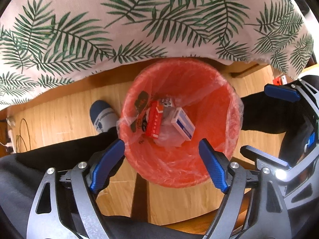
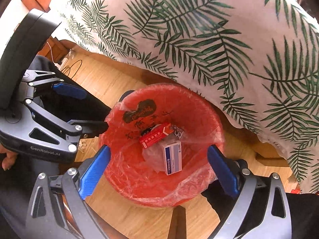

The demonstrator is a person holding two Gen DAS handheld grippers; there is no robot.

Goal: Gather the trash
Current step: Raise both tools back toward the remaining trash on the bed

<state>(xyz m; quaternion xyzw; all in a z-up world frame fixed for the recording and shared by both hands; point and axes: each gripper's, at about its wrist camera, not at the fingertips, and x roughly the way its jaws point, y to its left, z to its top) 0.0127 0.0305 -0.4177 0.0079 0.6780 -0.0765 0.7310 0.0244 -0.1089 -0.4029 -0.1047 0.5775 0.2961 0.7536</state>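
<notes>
1. A flat red cardboard box (image 2: 156, 135) and a white-and-blue cardboard box (image 2: 173, 158) lie touching at the bottom of the round red bin (image 1: 217, 159), lined with clear plastic
2. Left gripper (image 1: 161, 147) and right gripper (image 2: 158, 154) hover above, jaws wide, nothing between them

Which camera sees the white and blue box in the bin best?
The right wrist view: the white and blue box lies with its broad printed face toward the camera, nothing covering it. The left wrist view shows the same box smaller and at a slant, beside the red box.
</notes>
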